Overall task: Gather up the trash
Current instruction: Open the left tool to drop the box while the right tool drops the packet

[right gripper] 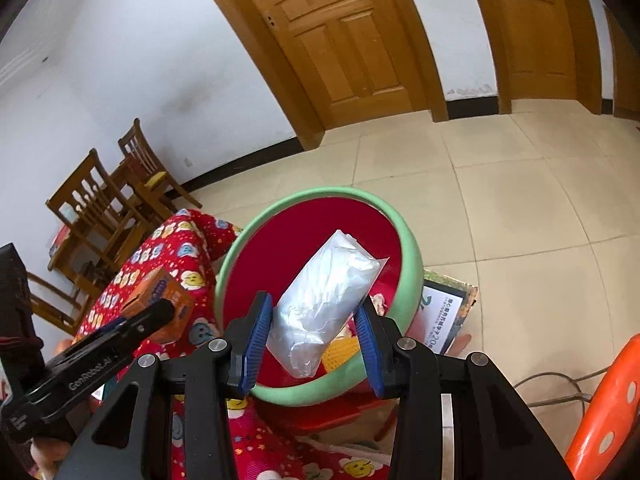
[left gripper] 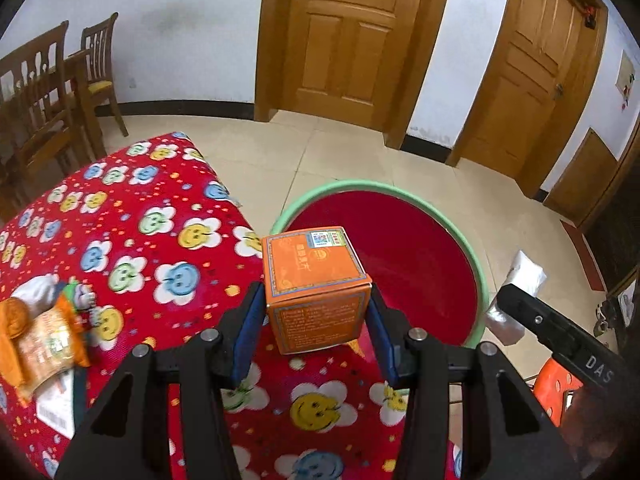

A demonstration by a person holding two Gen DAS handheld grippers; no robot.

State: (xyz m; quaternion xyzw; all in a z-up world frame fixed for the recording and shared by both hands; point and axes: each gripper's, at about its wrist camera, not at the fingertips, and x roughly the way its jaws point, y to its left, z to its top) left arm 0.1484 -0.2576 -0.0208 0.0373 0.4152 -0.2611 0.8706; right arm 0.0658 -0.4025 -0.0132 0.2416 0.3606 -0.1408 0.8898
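Orange box point(left gripper: 316, 288) and silver packet point(right gripper: 324, 308) in clenched jaws, both above green-rimmed basin point(right gripper: 408, 256) beside table edge.

Mounted on each gripper, looking steeply down along the fingers — close over the basin point(left gripper: 478, 276). Shared by both: basin point(right gripper: 416, 264), cloth point(left gripper: 132, 216), doors — and each other's gripper.

Before me: white plastered walls point(left gripper: 180, 20) with a dark skirting band point(left gripper: 188, 107) at the foot. Two panelled wooden doors point(left gripper: 344, 36) in wooden frames, a second door point(left gripper: 532, 68) to my right. Floor of pale cream tiles point(right gripper: 520, 208), evenly lit. Dark wooden chairs point(left gripper: 36, 92) grouped at my left against the wall, one with a yellow seat cushion point(left gripper: 99, 87). An orange plastic stool point(right gripper: 608, 412) at my right edge.
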